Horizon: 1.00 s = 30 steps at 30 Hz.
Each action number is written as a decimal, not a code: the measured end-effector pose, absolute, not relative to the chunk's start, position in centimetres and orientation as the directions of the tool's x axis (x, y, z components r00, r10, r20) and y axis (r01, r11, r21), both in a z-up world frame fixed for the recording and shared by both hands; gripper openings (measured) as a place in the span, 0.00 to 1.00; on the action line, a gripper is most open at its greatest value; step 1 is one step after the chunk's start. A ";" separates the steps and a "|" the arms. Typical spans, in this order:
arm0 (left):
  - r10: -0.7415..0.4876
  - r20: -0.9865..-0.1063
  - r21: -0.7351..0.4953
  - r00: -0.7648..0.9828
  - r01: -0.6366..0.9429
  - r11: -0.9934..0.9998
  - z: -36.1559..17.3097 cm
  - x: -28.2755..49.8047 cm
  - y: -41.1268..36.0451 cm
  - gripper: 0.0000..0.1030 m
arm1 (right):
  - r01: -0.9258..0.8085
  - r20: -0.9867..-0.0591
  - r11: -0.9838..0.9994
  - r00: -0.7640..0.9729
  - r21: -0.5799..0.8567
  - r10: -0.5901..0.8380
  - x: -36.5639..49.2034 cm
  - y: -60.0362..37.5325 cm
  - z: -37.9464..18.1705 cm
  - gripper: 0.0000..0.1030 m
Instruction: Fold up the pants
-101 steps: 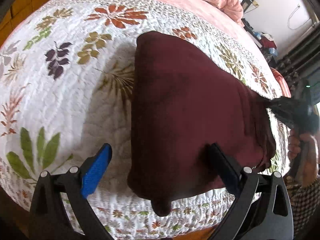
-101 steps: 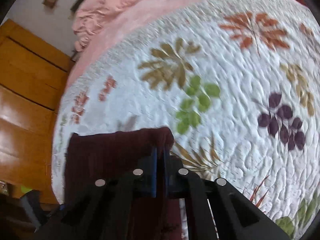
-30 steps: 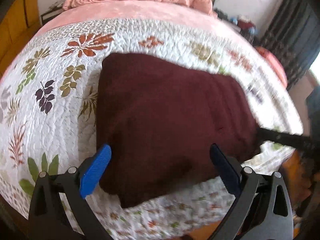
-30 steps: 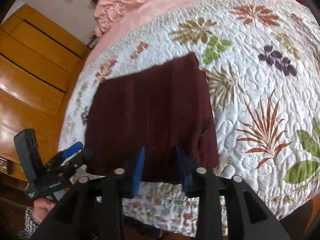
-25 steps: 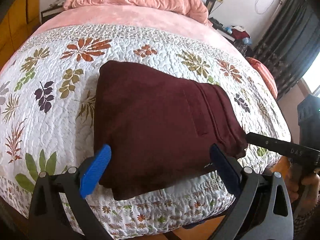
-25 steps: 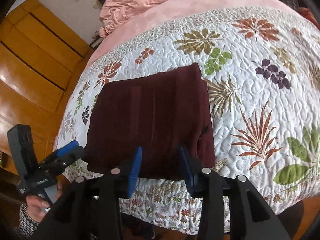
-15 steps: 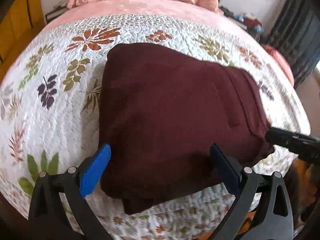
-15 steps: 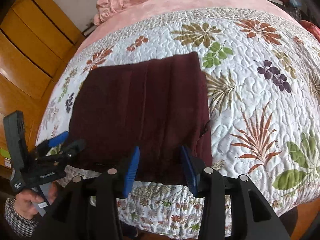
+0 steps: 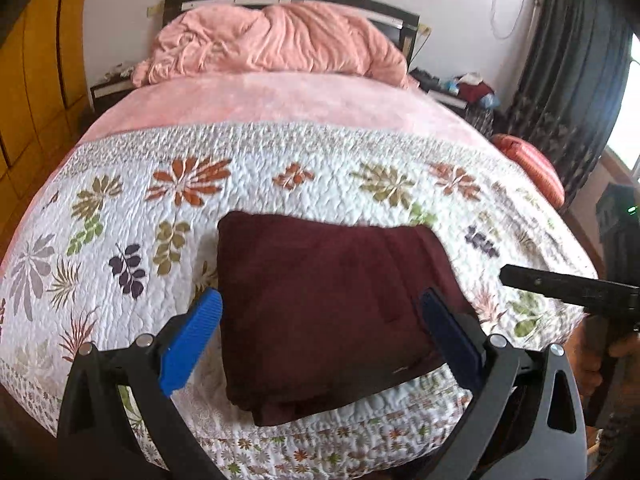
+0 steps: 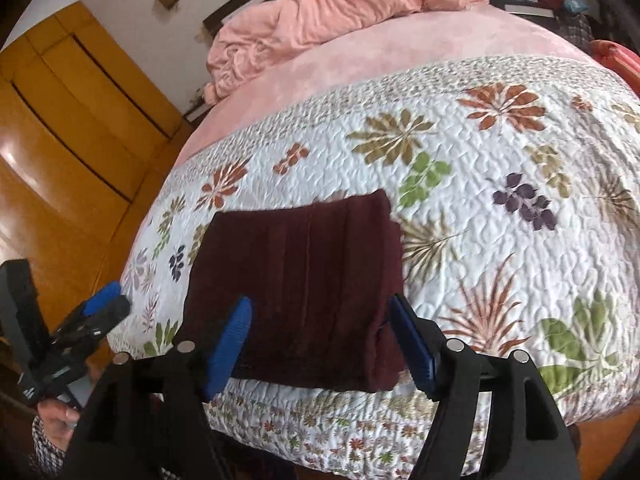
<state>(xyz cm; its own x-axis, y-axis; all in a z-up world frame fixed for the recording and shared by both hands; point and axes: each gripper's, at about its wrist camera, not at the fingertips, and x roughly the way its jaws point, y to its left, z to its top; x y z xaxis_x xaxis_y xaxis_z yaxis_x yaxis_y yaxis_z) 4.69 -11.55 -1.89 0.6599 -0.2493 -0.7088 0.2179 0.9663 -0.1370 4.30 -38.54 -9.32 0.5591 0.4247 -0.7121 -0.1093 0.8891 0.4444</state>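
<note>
The dark maroon pants (image 9: 328,304) lie folded into a flat rectangle near the foot edge of the floral quilt (image 9: 120,208). My left gripper (image 9: 320,300) hovers above and in front of them, jaws wide open and holding no cloth. The right wrist view shows the same folded pants (image 10: 304,280) beyond my right gripper (image 10: 320,306). Its jaws are opening and nothing is pinched between the blue pads. Each gripper also appears in the other's view: the right gripper (image 9: 560,286) at the right edge, the left gripper (image 10: 104,304) at the lower left, held in a hand.
A crumpled pink blanket (image 9: 272,44) is heaped at the head of the bed. A wooden wardrobe (image 10: 60,140) runs along the left side. Dark curtains (image 9: 572,80), a cluttered nightstand (image 9: 472,90) and an orange cushion (image 9: 528,160) stand to the right.
Both grippers have risen and drawn back from the pants, so more of the bed shows. The right gripper's jaws, earlier shut on a corner of the cloth, have spread apart.
</note>
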 end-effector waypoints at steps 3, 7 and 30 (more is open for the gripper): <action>-0.256 -0.693 -0.135 0.674 0.227 0.964 -1.2 4.3 -11.9 0.96 | -0.119 -0.715 0.897 0.564 0.425 0.413 4.2 -38.3 -9.3 0.71; -0.268 -0.687 -0.135 0.675 0.244 0.961 -1.1 3.9 -12.5 0.96 | -0.151 -0.737 0.909 0.542 0.388 0.405 4.1 -36.6 -10.1 0.71; -0.368 -0.819 -0.399 0.439 0.024 0.917 -10.6 9.4 -3.9 0.97 | -0.162 -0.762 0.891 0.468 0.423 0.447 4.5 -36.6 -13.7 0.81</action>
